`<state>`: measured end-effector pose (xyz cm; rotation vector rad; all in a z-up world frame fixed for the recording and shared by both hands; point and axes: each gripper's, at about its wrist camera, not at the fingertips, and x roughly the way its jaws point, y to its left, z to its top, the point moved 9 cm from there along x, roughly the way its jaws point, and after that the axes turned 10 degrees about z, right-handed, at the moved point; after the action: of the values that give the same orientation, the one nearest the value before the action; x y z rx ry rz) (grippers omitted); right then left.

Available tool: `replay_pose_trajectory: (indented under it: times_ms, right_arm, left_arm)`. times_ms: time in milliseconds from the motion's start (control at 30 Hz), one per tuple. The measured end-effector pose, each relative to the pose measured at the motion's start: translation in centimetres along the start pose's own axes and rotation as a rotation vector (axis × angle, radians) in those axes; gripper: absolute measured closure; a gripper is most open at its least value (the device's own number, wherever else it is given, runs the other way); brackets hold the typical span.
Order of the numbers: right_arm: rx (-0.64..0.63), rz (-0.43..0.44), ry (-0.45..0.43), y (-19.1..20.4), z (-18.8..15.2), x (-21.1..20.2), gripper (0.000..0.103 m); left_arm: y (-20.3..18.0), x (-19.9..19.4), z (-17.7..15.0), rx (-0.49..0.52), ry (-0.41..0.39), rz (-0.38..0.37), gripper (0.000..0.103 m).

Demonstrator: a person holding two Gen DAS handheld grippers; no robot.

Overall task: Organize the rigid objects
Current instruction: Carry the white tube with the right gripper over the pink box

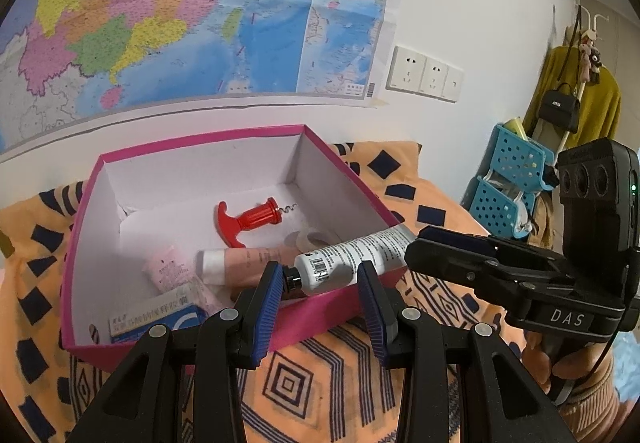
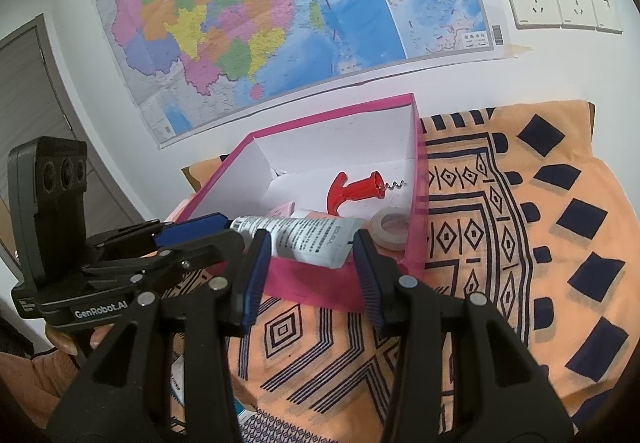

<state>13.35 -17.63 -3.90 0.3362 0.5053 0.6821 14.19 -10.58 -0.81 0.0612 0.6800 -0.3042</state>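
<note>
The things rest on a surface covered with an orange cloth (image 2: pixel 520 203) that has a dark blue geometric pattern of diamonds, stripes and squares. What is under the cloth cannot be seen. A pink box (image 2: pixel 421 179) with white inner walls stands directly on the cloth, near the white wall. The cloth beside the box on the right is bare.

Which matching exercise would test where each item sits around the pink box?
Things:
1. red corkscrew
2. tape roll
3. white tube
4. blue-and-white carton

Places:
A. lying across the near rim of the pink box
B. inside, near right corner
C. inside, near left corner
D. mid-floor of the box, screw pointing right

Pairs: 1-D, 2-B, 3-A, 4-C
</note>
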Motion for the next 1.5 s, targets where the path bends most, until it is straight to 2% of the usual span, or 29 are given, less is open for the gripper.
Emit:
replay_pose_trajectory:
  times_ms: [367,1500]
  right_arm:
    - [0.01,-0.012,0.008,-0.9,0.6,1.2,0.058]
    - [0.0,-0.061,0.076,-2.0,0.4,4.3,0.058]
  left_arm:
    - [0.7,1.6,0.3,-0.026,0.028,-0.01,0.065]
    - [2.8,6.1,-0.2,-0.078,0.119,0.021,0.065]
